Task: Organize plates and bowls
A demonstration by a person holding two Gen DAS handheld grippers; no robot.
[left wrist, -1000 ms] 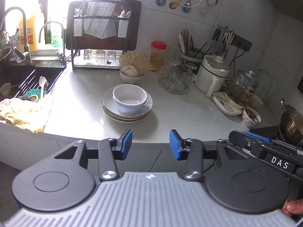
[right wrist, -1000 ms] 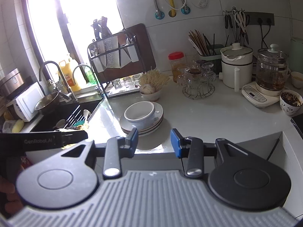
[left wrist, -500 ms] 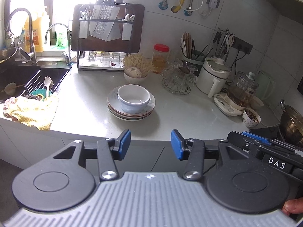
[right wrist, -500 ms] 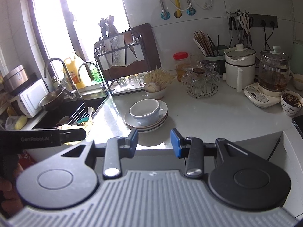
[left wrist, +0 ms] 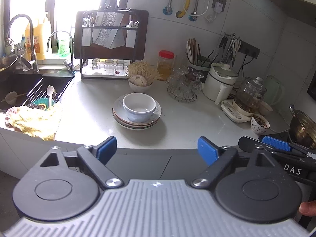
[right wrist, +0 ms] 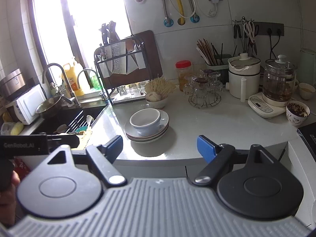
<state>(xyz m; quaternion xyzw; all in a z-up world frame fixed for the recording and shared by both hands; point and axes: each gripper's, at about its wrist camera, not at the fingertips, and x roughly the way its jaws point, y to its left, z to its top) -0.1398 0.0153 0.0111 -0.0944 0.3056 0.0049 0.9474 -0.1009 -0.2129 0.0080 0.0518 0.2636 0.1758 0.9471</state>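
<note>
Left wrist view: the left claw [left wrist: 156,147] is spread wide and holds nothing. The bowl [left wrist: 139,107] sits on stacked plates [left wrist: 136,121] straight ahead, beyond the counter [left wrist: 187,124] edge. The right claw's tip [left wrist: 276,141] pokes in at right, mostly cut off.

Right wrist view: the right claw [right wrist: 160,147] gapes wide, empty. The bowl [right wrist: 145,120] on the plates [right wrist: 147,133] lies ahead, slightly left. The window glare washes out the counter [right wrist: 227,122] near the stack.

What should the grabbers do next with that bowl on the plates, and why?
Probably move one gripper forward to the bowl. It sits upright on the stack of plates, so it likely has to come off first. Both the left gripper and the right gripper are open, hold nothing, and hang short of the counter edge.
</note>
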